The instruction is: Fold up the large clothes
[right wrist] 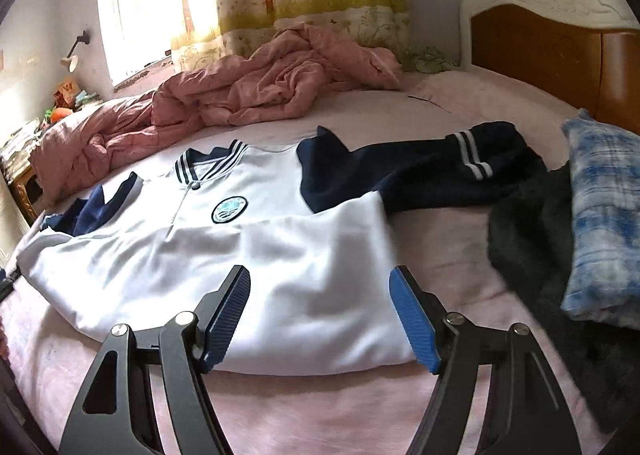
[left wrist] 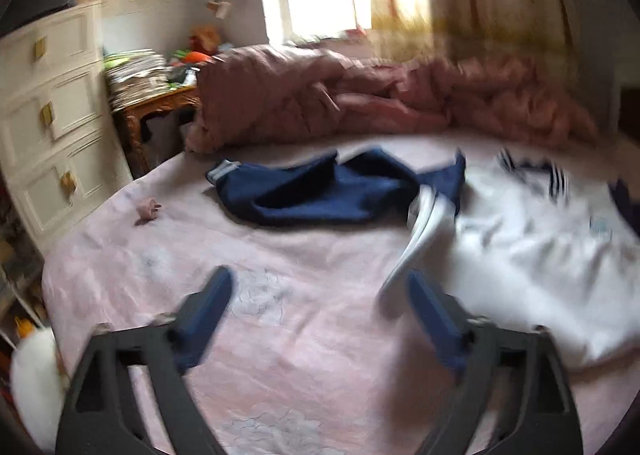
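Observation:
A white jacket (right wrist: pixel 256 255) with navy sleeves and a round chest badge lies front up on the pink bed sheet (right wrist: pixel 280 407). Its right navy sleeve (right wrist: pixel 432 171) stretches toward the headboard. In the blurred left wrist view the white body (left wrist: pixel 532 255) lies at right and the other navy sleeve (left wrist: pixel 320 191) is spread out to the left. My left gripper (left wrist: pixel 320 291) is open and empty above the sheet, just left of the jacket's edge. My right gripper (right wrist: pixel 320 287) is open and empty above the jacket's lower hem.
A crumpled pink duvet (right wrist: pixel 248 91) lies along the far side of the bed. A dark fuzzy blanket (right wrist: pixel 532 239) and a blue-white pillow (right wrist: pixel 604 215) lie at right by the wooden headboard (right wrist: pixel 552 55). A white drawer unit (left wrist: pixel 52 111) and cluttered side table (left wrist: pixel 152 95) stand left.

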Available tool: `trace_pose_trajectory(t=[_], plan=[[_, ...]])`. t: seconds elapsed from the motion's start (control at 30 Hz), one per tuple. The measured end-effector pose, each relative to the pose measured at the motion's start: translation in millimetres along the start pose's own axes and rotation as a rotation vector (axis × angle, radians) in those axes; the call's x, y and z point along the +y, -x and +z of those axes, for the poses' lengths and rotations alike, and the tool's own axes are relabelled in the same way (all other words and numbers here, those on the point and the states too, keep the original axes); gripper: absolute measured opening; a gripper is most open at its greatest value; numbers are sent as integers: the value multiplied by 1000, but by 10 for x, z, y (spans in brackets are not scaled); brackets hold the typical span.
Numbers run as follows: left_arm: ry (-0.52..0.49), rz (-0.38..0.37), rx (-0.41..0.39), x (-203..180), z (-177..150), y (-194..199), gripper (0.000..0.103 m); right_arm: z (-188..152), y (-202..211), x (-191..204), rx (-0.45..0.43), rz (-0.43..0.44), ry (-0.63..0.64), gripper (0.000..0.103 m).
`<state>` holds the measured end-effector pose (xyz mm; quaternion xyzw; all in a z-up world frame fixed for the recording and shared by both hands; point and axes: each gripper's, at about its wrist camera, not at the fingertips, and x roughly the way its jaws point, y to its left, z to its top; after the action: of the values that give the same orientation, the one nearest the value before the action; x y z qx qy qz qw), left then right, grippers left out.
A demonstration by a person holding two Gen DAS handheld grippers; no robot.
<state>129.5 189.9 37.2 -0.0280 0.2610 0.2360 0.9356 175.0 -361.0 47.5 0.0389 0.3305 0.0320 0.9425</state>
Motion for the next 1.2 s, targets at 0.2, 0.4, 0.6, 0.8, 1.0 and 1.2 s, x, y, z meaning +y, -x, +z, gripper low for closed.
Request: trace_pose_trajectory(t=[0.2,0.4,0.6,0.8,1.0,1.2], plan=[[30,-177,-201,-58,24,418,103,-261,-212,432,-41,-56,75,75],[-7,-257,-388,-497,-125,770,103,-328,-21,723,-219,-184,153,87],[-124,-371,-402,-1237,-29,860,103,-372,291,911,-410,-212,163,103],[-97,-417,-343,-1644,-105,694,103,-368,366,935,-456,-176,164,103],[-127,-397,-305,-1810,-367,577,103,-432,282,1011,-434,-160,204,103],[-142,-391,-398,-1811,-451,732,103,-409,240,980,-390,-122,191,103]])
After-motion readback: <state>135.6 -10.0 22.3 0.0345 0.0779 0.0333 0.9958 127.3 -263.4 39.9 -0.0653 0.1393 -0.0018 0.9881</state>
